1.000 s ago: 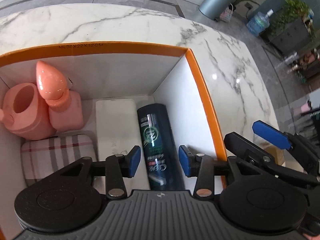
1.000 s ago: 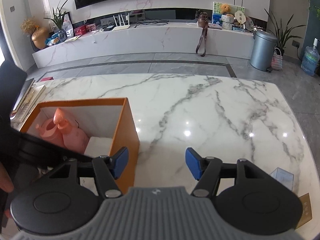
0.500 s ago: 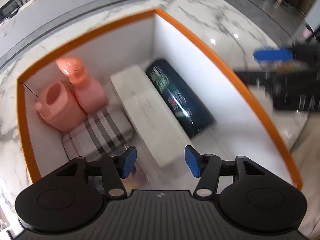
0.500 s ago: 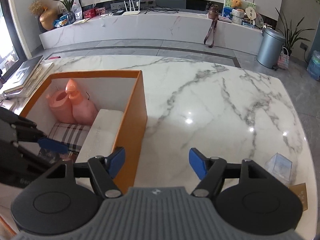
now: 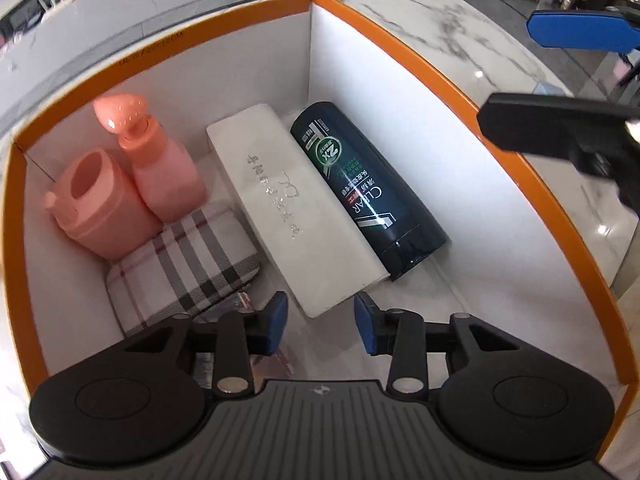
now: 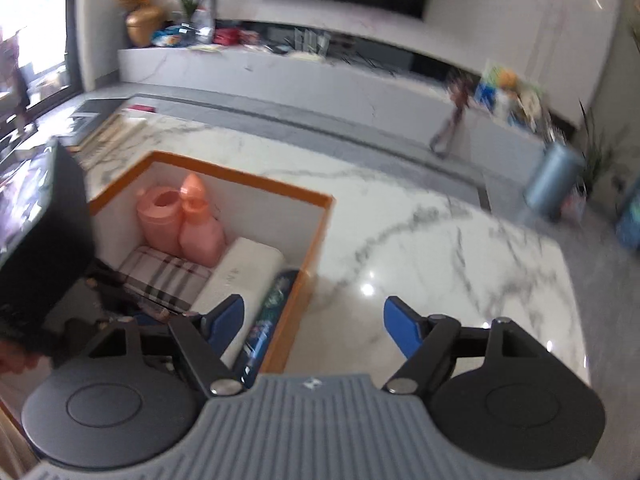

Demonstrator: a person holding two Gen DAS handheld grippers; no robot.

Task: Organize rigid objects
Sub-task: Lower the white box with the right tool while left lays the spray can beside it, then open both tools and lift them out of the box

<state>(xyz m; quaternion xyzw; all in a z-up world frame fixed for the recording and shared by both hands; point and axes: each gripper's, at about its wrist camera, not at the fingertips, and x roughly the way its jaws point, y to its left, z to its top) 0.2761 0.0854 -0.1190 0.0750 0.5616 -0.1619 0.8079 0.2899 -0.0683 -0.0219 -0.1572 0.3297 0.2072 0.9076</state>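
Observation:
An orange-rimmed box with white walls sits on the marble table. Inside it lie a dark shampoo bottle, a white oblong case, a plaid case, a pink cup and a pink bottle. My left gripper is open and empty, above the box's near end. My right gripper is open and empty, over the box's right rim. The box contents also show in the right wrist view, with the pink bottle at the back.
The marble table stretches to the right of the box. A dark object at the left edge of the right wrist view hides part of the box. A grey bin stands on the floor beyond the table.
My left gripper pulled back and rose, and the whole box interior now shows. My right gripper swung left toward the box and its jaws spread wider; its view is blurred.

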